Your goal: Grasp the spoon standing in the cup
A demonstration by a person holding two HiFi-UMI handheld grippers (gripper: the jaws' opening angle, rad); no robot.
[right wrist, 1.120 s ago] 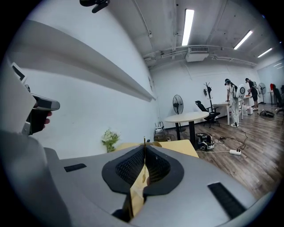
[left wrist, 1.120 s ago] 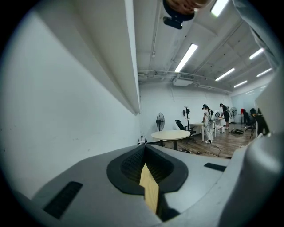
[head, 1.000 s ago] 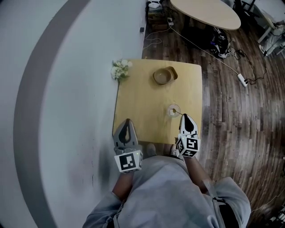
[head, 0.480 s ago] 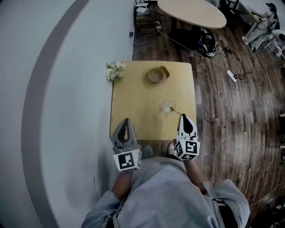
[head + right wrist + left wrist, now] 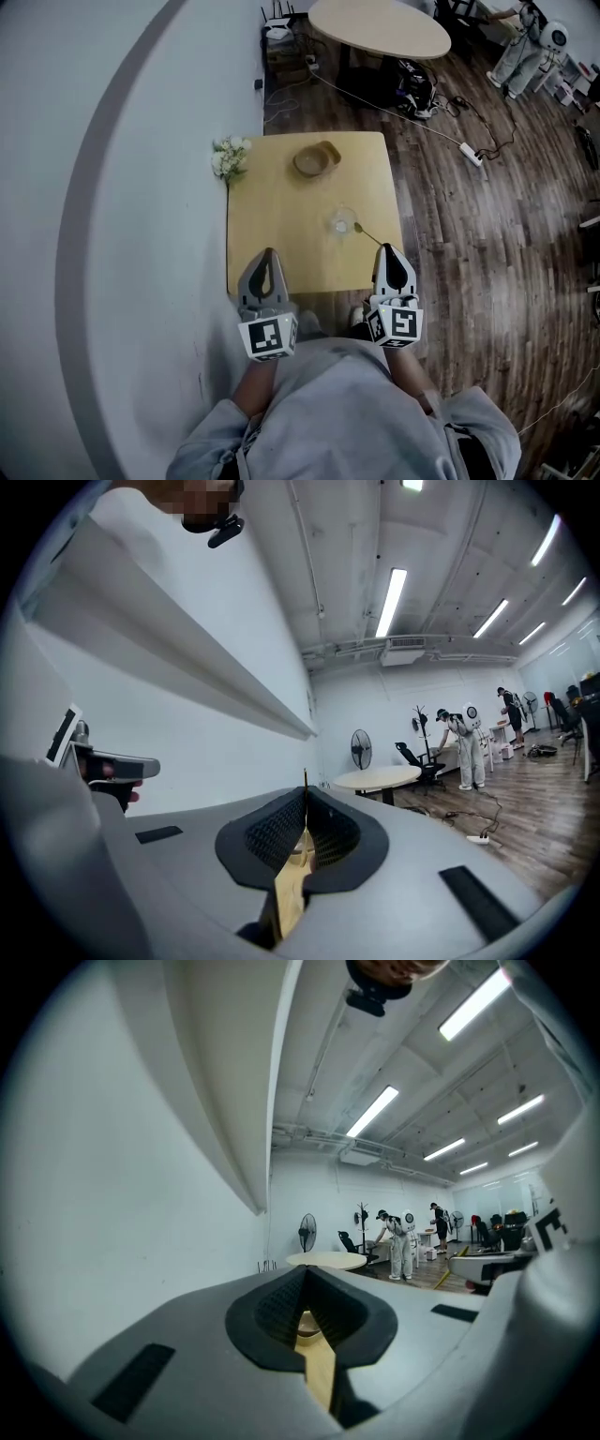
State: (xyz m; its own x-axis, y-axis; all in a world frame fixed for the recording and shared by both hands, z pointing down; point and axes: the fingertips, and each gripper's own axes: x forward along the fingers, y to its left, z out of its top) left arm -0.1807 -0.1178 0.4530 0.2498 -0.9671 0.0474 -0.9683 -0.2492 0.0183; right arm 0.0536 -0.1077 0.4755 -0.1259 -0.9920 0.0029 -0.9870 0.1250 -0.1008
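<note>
A clear cup stands on the wooden table, right of its middle. A spoon leans out of the cup toward the right front. My right gripper hovers at the table's near right corner, shut and empty, its tip a short way from the spoon's handle end. My left gripper is over the near left edge, also shut with nothing in it. In the left gripper view and the right gripper view the jaws meet, and only a strip of table shows through the gap.
A wooden bowl sits at the table's far side, and a bunch of white flowers at its far left corner against the wall. A round table and cables lie beyond, on the dark wood floor.
The table, cup and bowl have slid left and up in the head view. The cup now lies farther from my right gripper's tip. Both grippers stay shut.
</note>
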